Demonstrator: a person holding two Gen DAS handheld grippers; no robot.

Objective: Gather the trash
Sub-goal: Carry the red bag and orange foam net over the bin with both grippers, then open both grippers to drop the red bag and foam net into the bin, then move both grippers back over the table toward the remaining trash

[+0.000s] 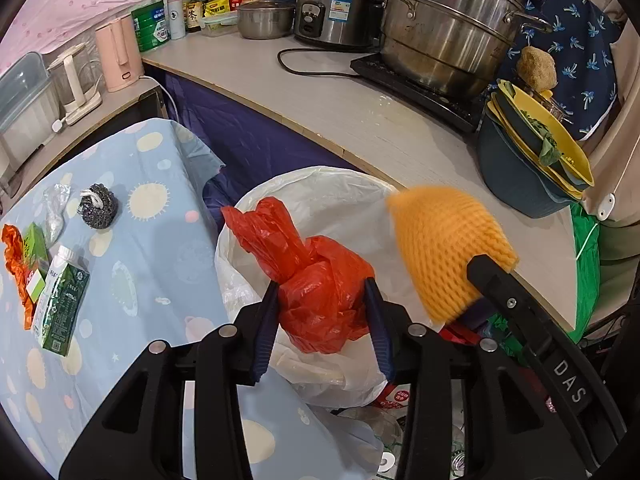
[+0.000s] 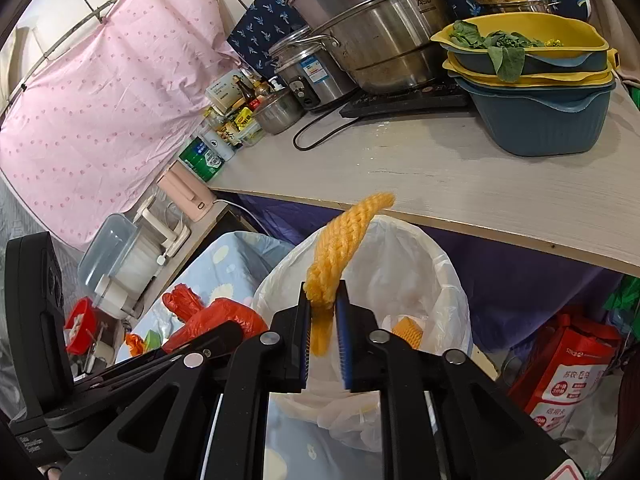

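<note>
— Over the white-lined bin (image 1: 320,184), what did each tool hold?
— Left gripper (image 1: 324,304) pinched a knotted red plastic bag (image 1: 320,292); right gripper (image 2: 323,320) squeezed an orange foam net (image 2: 340,248).
— And the rest of the trash?
— A green carton (image 1: 60,304) and orange wrapper (image 1: 14,256) lay near the blue tablecloth's (image 1: 160,248) left edge.

The white-lined bin (image 2: 432,280) gapes open between the blue-clothed surface (image 1: 160,264) and the counter edge (image 1: 360,152), which overhangs its far rim. The red bag (image 1: 320,304) in the left gripper (image 1: 324,320) and the orange net (image 2: 340,256) in the right gripper (image 2: 323,336) crowd the space above its mouth. A carton (image 1: 60,304) and scourer (image 1: 98,210) stand left, well apart.
</note>
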